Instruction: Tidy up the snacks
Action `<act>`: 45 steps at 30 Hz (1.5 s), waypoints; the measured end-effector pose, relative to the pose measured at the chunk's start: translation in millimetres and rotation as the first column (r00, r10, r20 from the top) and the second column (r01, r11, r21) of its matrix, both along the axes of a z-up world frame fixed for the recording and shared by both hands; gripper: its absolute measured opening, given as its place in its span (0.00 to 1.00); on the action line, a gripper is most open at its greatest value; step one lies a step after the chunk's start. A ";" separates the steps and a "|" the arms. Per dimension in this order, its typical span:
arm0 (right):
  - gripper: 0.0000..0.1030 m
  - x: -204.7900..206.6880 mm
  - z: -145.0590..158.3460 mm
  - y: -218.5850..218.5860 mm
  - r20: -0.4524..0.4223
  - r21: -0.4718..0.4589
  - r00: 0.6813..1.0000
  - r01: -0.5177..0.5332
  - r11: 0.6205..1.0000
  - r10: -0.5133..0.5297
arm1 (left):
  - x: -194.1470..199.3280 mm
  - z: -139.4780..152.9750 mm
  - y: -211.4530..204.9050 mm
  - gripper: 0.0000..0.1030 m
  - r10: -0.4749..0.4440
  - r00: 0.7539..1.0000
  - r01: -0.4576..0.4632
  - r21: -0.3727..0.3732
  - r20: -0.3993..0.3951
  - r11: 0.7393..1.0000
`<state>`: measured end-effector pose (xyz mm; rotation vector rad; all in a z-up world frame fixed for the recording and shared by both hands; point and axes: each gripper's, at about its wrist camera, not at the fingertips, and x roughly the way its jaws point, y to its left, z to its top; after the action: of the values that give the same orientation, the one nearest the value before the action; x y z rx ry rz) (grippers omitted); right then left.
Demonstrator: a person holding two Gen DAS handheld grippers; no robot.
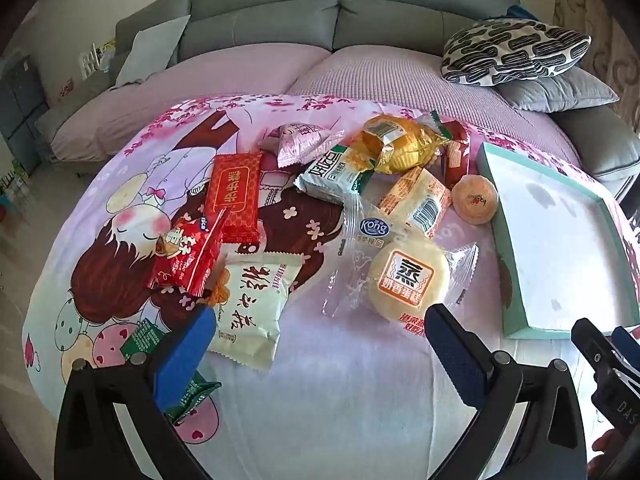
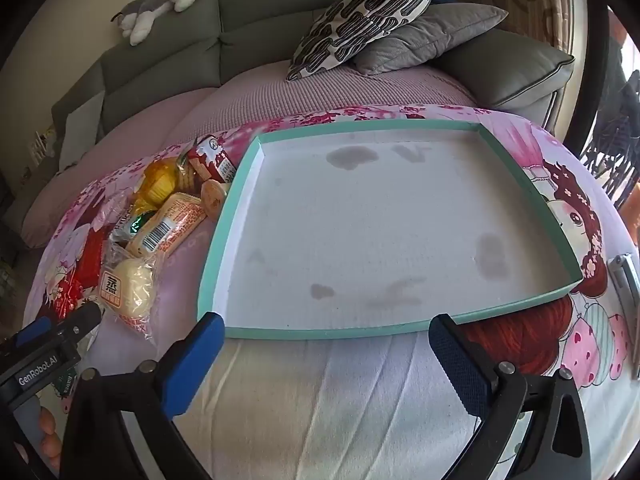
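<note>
Left wrist view: the snacks (image 1: pixel 320 208) lie heaped mid-cloth, left of the tray (image 1: pixel 496 216), seemingly awaiting sorting. The left gripper (image 1: pixel 316 332) hovers over them, jaws wide, holding nothing.

Right wrist view: the right gripper (image 2: pixel 324 344) hangs spread and empty at the tray's (image 2: pixel 212 264) near edge.
</note>
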<state>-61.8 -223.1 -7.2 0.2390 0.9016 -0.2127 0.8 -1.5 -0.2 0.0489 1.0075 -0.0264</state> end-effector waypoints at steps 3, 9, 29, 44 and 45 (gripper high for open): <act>1.00 -0.2 -0.2 0.9 -0.001 -0.008 1.000 0.008 1.000 -0.008 | 11.1 5.2 2.3 1.00 -0.019 1.000 0.019 0.015 -0.004 1.000; 1.00 2.6 -2.1 6.5 0.003 -0.029 1.000 -0.007 1.000 0.007 | 0.8 -0.1 -0.1 1.00 -0.003 0.998 0.004 -0.007 0.065 1.000; 1.00 4.6 -3.9 9.5 0.021 -0.054 0.999 -0.039 0.998 0.040 | -8.7 -0.6 2.6 1.00 -0.003 0.987 0.011 -0.051 0.162 0.999; 1.00 7.3 -6.3 9.1 0.004 -0.067 0.999 -0.034 0.997 0.035 | -7.4 -4.5 0.4 1.00 -0.020 0.987 0.028 -0.044 0.160 0.999; 1.00 7.2 -6.5 9.8 0.003 -0.069 0.999 -0.033 0.997 0.034 | -7.5 -4.5 0.7 1.00 -0.020 0.987 0.027 -0.046 0.159 0.999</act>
<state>-54.6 -213.2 -13.7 0.1606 0.8923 -0.2116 -6.7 -0.8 -4.7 0.0185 0.8472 -0.0673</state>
